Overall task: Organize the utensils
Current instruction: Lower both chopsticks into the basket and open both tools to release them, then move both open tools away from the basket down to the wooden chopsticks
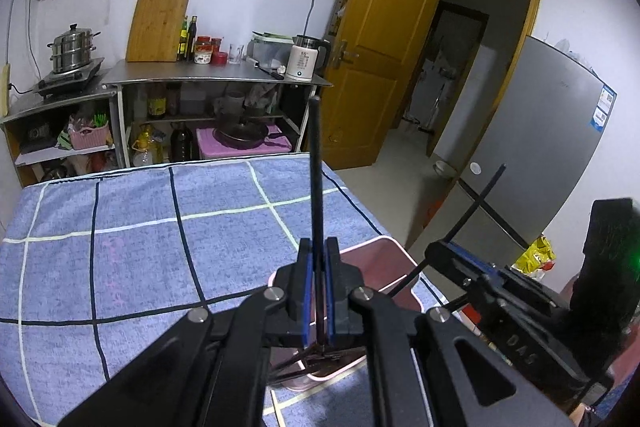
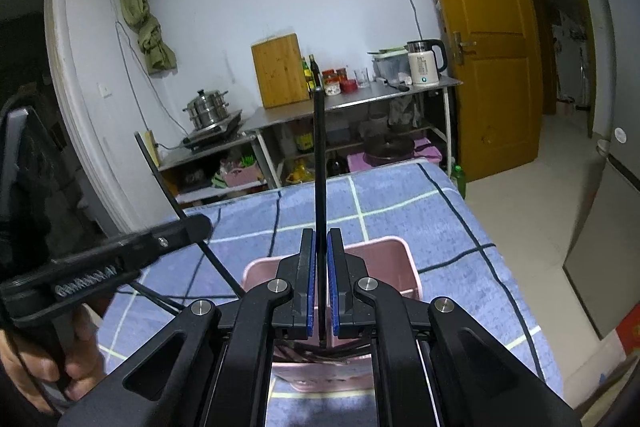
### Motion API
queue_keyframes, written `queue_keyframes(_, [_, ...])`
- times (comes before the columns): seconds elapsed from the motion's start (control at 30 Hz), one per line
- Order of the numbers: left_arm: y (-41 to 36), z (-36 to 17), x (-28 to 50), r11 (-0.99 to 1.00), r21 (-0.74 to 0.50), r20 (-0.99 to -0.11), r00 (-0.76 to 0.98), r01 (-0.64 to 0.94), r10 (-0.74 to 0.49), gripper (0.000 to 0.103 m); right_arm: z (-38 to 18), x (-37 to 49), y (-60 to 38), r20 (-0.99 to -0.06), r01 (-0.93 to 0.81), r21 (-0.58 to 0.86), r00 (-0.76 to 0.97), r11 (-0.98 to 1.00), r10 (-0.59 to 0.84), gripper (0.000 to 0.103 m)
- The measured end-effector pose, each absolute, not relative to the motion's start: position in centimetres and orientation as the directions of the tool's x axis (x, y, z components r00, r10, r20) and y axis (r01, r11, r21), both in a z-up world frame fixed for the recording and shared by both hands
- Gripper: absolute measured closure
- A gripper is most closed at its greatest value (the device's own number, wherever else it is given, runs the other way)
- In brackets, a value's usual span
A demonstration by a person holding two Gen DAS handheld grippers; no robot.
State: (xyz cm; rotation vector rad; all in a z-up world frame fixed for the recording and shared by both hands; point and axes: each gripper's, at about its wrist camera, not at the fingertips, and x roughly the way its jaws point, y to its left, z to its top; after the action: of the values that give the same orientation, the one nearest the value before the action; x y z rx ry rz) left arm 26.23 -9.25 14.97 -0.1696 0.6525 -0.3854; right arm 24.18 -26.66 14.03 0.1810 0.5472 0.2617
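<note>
My left gripper is shut on a black chopstick that stands upright above a pink bin. My right gripper is shut on a second black chopstick, also upright above the same pink bin. The bin sits on a blue checked cloth and holds several dark utensils at its bottom. In the left wrist view the right gripper shows at the right with its chopstick slanting. In the right wrist view the left gripper shows at the left with its chopstick.
Beyond the cloth-covered table stands a steel shelf counter with a cutting board, kettle, bottles and a steamer pot. An open yellow door and a grey fridge are at the right.
</note>
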Motion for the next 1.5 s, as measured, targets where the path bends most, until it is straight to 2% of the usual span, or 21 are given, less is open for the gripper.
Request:
queue_keyframes(0.23, [-10.1,15.0,25.9,0.922,-0.225,-0.562,0.731,0.315,-0.387,0.097,13.8,24.2,-25.6,-0.502,-0.211,0.174,0.821,0.962,0.271,0.098])
queue_keyframes(0.77, [-9.1,13.5,26.2,0.932,-0.232,-0.605,0.708,0.280,-0.363,0.095,12.0,24.6,-25.8,-0.564,-0.200,0.173,0.782,0.964,0.264,0.097])
queue_keyframes(0.87, [-9.0,13.6,26.0,0.932,-0.232,-0.604,0.709,0.280,-0.364,0.088,11.6,24.5,-25.9,-0.574,-0.190,0.177,0.778,0.966,0.258,0.097])
queue_keyframes(0.9, [-8.9,13.6,26.0,0.931,-0.233,-0.604,0.709,0.281,-0.365,0.079,11.6,24.5,-25.9,-0.576,-0.188,0.180,0.776,0.966,0.258,0.097])
queue_keyframes(0.93, [-8.8,13.6,25.9,0.931,-0.235,-0.601,0.711,0.278,-0.364,0.075,11.5,24.5,-26.0,-0.578,-0.186,0.182,0.774,0.966,0.258,0.097])
queue_keyframes(1.0, [-8.6,13.8,25.8,0.930,-0.242,-0.595,0.714,0.277,-0.368,0.075,11.6,24.3,-26.0,-0.578,-0.187,0.182,0.774,0.965,0.259,0.097])
queue_keyframes(1.1, [-8.3,14.2,25.6,0.930,-0.247,-0.586,0.723,0.272,-0.366,0.067,12.2,23.8,-26.1,-0.562,-0.188,0.175,0.787,0.966,0.255,0.096])
queue_keyframes(1.37, [-7.2,16.0,23.9,0.925,-0.257,-0.543,0.750,0.279,-0.377,0.061,13.8,22.3,-26.7,-0.527,-0.178,0.177,0.813,0.968,0.246,0.086])
queue_keyframes(1.5, [-6.5,16.8,22.8,0.923,-0.265,-0.520,0.764,0.280,-0.382,0.060,14.5,21.3,-27.0,-0.515,-0.173,0.178,0.823,0.969,0.242,0.085])
